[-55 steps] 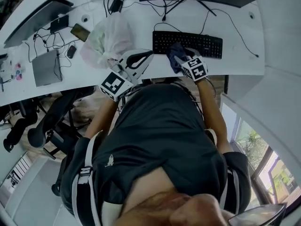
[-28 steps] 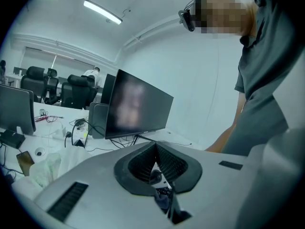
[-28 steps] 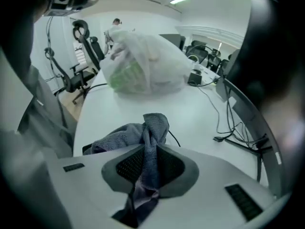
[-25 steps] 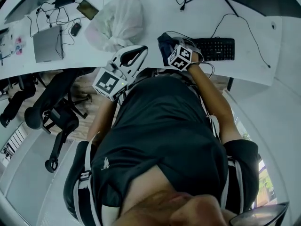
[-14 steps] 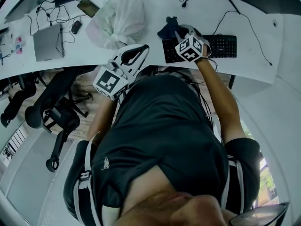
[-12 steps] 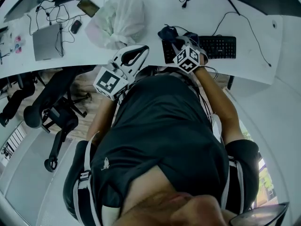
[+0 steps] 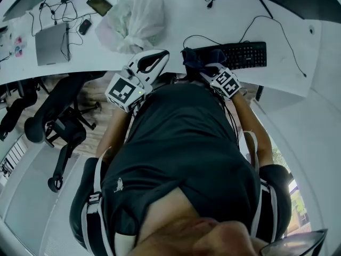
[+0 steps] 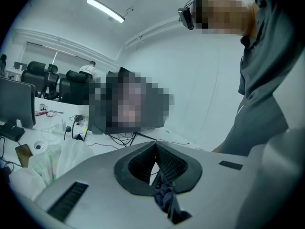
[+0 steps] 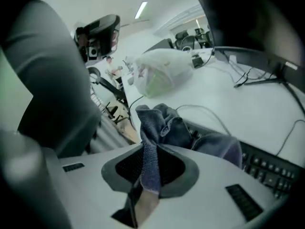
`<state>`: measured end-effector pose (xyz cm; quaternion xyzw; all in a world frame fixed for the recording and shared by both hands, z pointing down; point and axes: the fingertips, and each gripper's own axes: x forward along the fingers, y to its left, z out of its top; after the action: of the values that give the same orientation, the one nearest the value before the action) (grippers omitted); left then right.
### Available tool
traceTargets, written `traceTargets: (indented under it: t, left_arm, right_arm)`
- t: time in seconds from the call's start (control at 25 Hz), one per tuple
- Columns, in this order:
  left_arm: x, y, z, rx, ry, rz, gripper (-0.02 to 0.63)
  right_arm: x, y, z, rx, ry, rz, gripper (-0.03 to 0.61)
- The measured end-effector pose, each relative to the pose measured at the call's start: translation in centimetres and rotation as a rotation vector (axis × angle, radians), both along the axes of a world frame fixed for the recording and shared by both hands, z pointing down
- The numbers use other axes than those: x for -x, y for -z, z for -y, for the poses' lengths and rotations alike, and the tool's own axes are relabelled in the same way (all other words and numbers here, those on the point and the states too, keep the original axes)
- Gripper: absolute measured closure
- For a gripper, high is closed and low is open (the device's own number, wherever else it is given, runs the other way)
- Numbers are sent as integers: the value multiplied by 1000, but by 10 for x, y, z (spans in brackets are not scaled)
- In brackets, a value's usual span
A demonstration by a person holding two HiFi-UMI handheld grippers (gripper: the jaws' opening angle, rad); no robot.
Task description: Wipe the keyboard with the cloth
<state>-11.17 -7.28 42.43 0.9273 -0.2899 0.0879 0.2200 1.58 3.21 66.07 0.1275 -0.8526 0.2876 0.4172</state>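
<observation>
The black keyboard (image 7: 237,54) lies on the white desk (image 7: 282,15) in front of the person. A dark blue cloth (image 7: 195,58) is bunched over the keyboard's left end. My right gripper (image 7: 208,68) is shut on it. In the right gripper view the cloth (image 9: 167,125) runs up from between the pads of the right gripper (image 9: 150,151) and drapes onto the keys (image 9: 267,171). My left gripper (image 7: 153,63) hovers at the desk's near edge, left of the keyboard. The left gripper (image 8: 154,149) is shut with nothing between its tips.
A white plastic bag (image 7: 133,20) sits on the desk left of the keyboard, also in the right gripper view as the bag (image 9: 162,73). Further left lie a grey laptop (image 7: 50,42), a phone (image 7: 98,4) and cables. Black office chairs (image 7: 53,116) stand below the desk edge.
The right gripper lifted the cloth at the keyboard's left end, then rolled and swung back toward the desk's near edge with the cloth still in it. The left gripper stayed put.
</observation>
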Motion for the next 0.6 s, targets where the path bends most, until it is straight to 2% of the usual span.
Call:
traceTargets:
  t: [0.04,0.12,0.28,0.44,0.6]
  left_arm:
    - [0,-2,0,4,-1,2,609]
    - [-3,-5,-1,7,-11,7,609]
    - [-8,1,-1,-8,-21,0,609]
    - [-11,0,-1,-5,-26,8,609]
    - [-14,-1,-7,-13,-44,17,609]
  right_arm:
    - [-4,-10,-13,15,31,6,508]
    - [-4,-28,-27,-26,77,23,508]
    - [4,-34,-4,-89,84,41,508]
    - [7,-35,41,-90,9,64,509]
    - [6,-25,90,-131,-107,13,509]
